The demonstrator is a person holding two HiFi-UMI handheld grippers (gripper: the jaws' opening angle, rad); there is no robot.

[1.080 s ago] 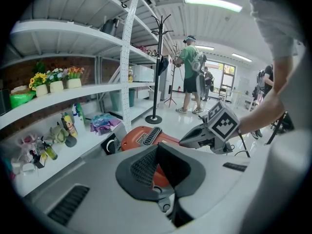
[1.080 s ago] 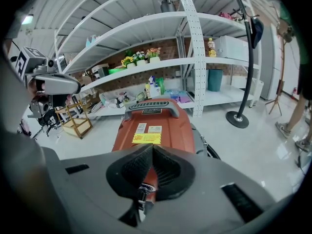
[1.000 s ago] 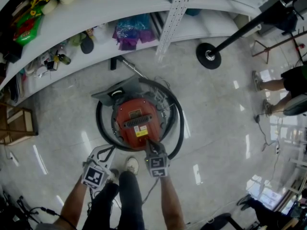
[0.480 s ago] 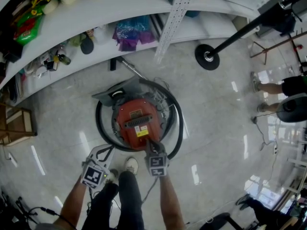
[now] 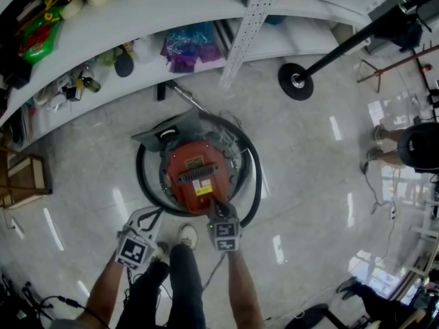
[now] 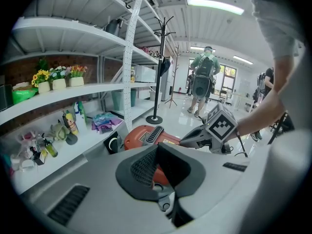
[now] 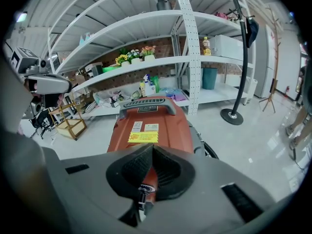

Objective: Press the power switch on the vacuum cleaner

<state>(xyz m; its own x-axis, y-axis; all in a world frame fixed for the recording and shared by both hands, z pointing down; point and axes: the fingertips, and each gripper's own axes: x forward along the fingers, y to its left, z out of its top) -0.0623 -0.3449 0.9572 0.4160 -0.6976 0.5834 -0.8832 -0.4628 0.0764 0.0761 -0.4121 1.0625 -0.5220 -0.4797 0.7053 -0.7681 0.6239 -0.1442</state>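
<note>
Right gripper (image 5: 215, 210), fingers pressed together, tip at the rear of the red vacuum cleaner (image 5: 195, 173); left gripper (image 5: 149, 215), fingers likewise closed, just beside it.

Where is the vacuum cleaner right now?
Head view: the red vacuum cleaner sits on the floor at centre, ringed by its black hose, in front of the white shelves; the right gripper is at its near edge.

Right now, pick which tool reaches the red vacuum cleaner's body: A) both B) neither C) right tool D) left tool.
C: the right tool meets the near edge of the red vacuum cleaner, while the left tool hangs off to its side, above the floor.
</note>
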